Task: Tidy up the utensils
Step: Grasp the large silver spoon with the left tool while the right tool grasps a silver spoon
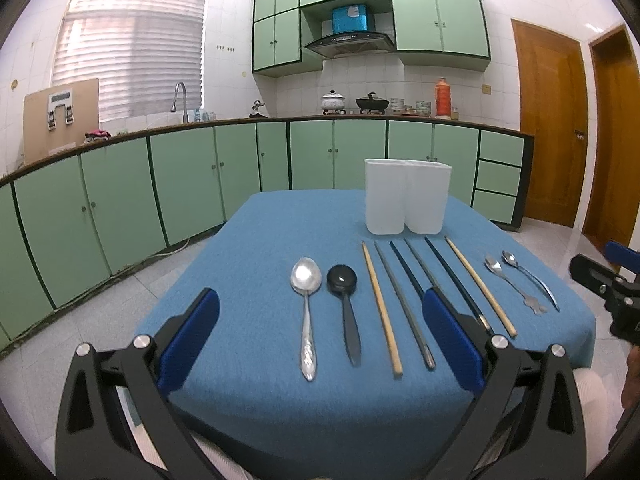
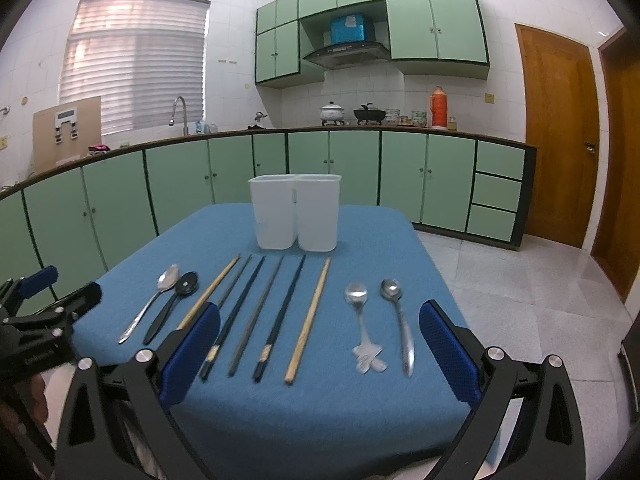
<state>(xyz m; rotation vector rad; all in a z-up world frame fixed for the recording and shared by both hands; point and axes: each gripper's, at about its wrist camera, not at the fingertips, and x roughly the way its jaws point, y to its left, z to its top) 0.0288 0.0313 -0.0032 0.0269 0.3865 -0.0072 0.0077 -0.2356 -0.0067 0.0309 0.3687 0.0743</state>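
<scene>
A white two-compartment holder (image 1: 407, 197) (image 2: 295, 211) stands upright at the far side of the blue table (image 1: 248, 248) (image 2: 360, 248). In front of it lie a silver spoon (image 1: 306, 304) (image 2: 150, 304), a black spoon (image 1: 346, 308) (image 2: 172, 306), several chopsticks (image 1: 382, 308) (image 2: 310, 316) and two small silver spoons (image 1: 510, 280) (image 2: 362, 320). My left gripper (image 1: 320, 340) hovers open above the table's near edge, over the big spoons' handles. My right gripper (image 2: 320, 348) hovers open over the chopstick ends. Neither holds anything.
Green kitchen cabinets (image 1: 180, 176) with a counter curve behind the table. Pots and an orange flask (image 2: 438, 106) sit on the far counter. Wooden doors (image 2: 560, 132) stand at the right. A tiled floor (image 2: 520, 288) surrounds the table.
</scene>
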